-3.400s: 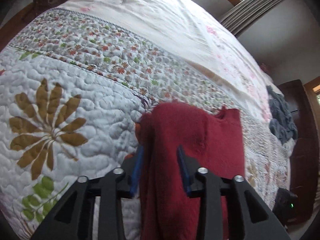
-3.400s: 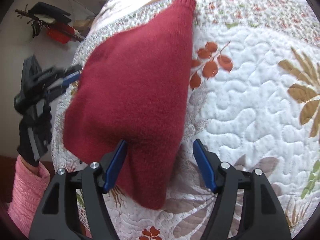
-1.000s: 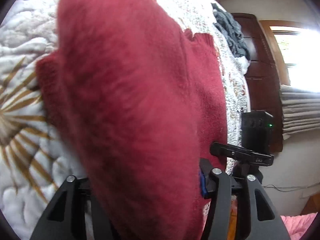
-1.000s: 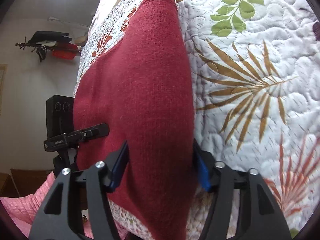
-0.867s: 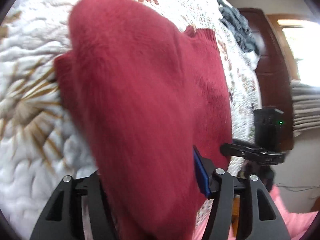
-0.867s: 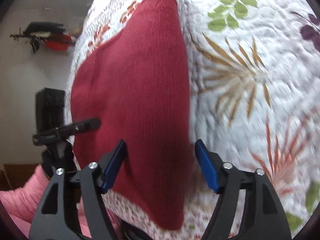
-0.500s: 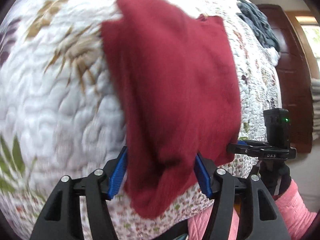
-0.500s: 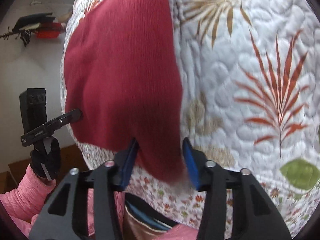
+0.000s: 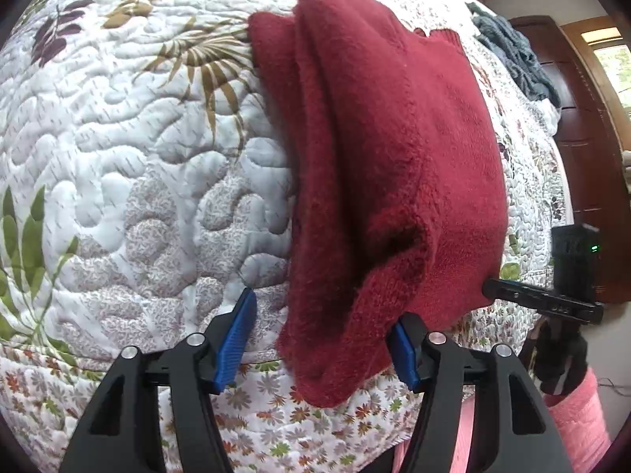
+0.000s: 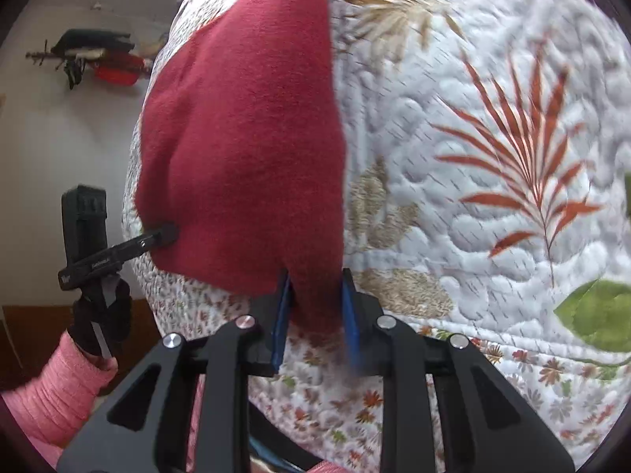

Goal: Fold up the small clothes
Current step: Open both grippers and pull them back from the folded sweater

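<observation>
On the quilt (image 9: pixel 138 149), our right gripper (image 10: pixel 315 307) clamps the sweater (image 9: pixel 394 138) hem (left gripper (image 9: pixel 321 335) gaping); next we flatten the fold.

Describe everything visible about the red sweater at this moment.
The red sweater is a deep red, fuzzy knit with a ribbed edge at its far end. It lies folded in layers on the floral quilt, near the bed's front edge, with a bulging fold toward the camera. The right gripper is shut on its near corner. The left gripper is open, its blue pads either side of the near end, the right pad against the fabric.
</observation>
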The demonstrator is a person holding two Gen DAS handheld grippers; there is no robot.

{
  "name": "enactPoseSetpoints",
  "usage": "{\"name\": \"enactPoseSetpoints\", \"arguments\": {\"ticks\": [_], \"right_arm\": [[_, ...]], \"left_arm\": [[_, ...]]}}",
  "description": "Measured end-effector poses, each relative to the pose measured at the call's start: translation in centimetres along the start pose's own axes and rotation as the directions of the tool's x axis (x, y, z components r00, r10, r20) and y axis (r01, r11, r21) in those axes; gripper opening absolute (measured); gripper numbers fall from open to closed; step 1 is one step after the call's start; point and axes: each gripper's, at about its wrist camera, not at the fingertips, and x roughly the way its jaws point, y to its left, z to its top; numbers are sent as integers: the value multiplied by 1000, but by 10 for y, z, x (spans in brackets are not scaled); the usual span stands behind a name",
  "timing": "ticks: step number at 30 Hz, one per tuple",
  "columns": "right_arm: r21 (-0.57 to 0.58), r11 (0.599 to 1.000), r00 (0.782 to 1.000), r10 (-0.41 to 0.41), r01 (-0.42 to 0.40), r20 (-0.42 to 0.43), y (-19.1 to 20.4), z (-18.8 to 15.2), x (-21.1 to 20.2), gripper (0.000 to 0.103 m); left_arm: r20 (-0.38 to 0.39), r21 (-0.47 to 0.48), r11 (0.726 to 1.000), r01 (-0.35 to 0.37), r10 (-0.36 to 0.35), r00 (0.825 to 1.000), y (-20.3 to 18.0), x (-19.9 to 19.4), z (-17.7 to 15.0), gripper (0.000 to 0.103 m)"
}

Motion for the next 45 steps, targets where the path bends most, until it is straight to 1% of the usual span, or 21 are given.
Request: {"name": "enactPoseSetpoints", "arguments": {"ticks": [1, 2, 4, 5, 7, 9, 11, 12, 14, 16, 20, 24, 26, 28, 30, 33, 37, 39, 42, 44, 45], "right_arm": [[10, 1000, 1000, 3, -3, 10, -1, -1, 1, 25], [24, 1000, 1000, -5, 4, 23, 0, -1, 2, 31], [31, 999, 998, -46, 44, 50, 5, -6, -3, 38], [33, 997, 996, -68, 66, 64, 10, -10, -7, 42], [32, 991, 987, -134, 132, 90, 24, -21, -23, 43], [10, 981, 975, -193, 193, 113, 39, -33, -35, 51], [-27, 964, 953, -259, 266, 158, 58, -45, -55, 75], [-44, 956, 942, -279, 291, 185, 68, -50, -62, 77], [-58, 943, 924, -307, 328, 228, 83, -60, -79, 86], [-54, 924, 898, -352, 378, 263, 98, -71, -88, 90], [-51, 897, 862, -405, 439, 304, 123, -96, -96, 91], [-63, 870, 828, -440, 489, 348, 148, -123, -100, 93], [-71, 859, 813, -450, 508, 369, 159, -137, -102, 93], [-79, 858, 812, -445, 507, 379, 165, -147, -100, 95], [-86, 857, 811, -443, 508, 382, 170, -154, -100, 95], [-109, 859, 816, -426, 500, 390, 175, -161, -96, 96], [-102, 874, 835, -411, 475, 366, 173, -151, -85, 96], [-87, 874, 838, -423, 478, 346, 172, -144, -81, 96], [-84, 882, 854, -419, 464, 309, 167, -132, -71, 96], [-80, 872, 849, -444, 483, 286, 165, -121, -66, 96], [-78, 863, 841, -459, 499, 287, 164, -114, -65, 96]], "left_arm": [[13, -4, 1000, 5, -5, 1000, 3, 0, -2, 62], [21, -11, 1000, 11, -10, 1000, 4, -1, -2, 62], [35, -15, 1000, 5, -5, 999, 4, -3, -5, 62], [44, -17, 1000, -14, 15, 999, 3, -7, -8, 62], [70, -20, 998, -59, 60, 996, -7, -17, -16, 61], [107, -24, 996, -91, 93, 990, -15, -34, -26, 61], [141, -19, 990, -138, 140, 980, -22, -51, -35, 61], [158, -18, 988, -154, 155, 975, -25, -58, -38, 61], [204, -24, 987, -159, 160, 966, -29, -77, -49, 63], [237, -38, 984, -174, 178, 955, -35, -94, -60, 70], [275, -56, 975, -217, 224, 935, -54, -118, -81, 78], [308, -60, 963, -264, 269, 913, -71, -133, -103, 80], [325, -65, 950, -306, 310, 893, -78, -140, -116, 81], [337, -64, 946, -319, 321, 885, -84, -145, -127, 81], [348, -61, 948, -314, 315, 883, -89, -149, -135, 81], [357, -55, 942, -330, 328, 875, -96, -153, -147, 83], [348, -31, 943, -332, 321, 881, -102, -153, -152, 84], [338, -36, 940, -339, 331, 881, -102, -151, -148, 84], [325, -48, 935, -351, 347, 880, -101, -143, -133, 84], [317, -44, 933, -356, 351, 881, -102, -137, -121, 84], [313, -39, 932, -361, 354, 881, -103, -133, -114, 84]]}}
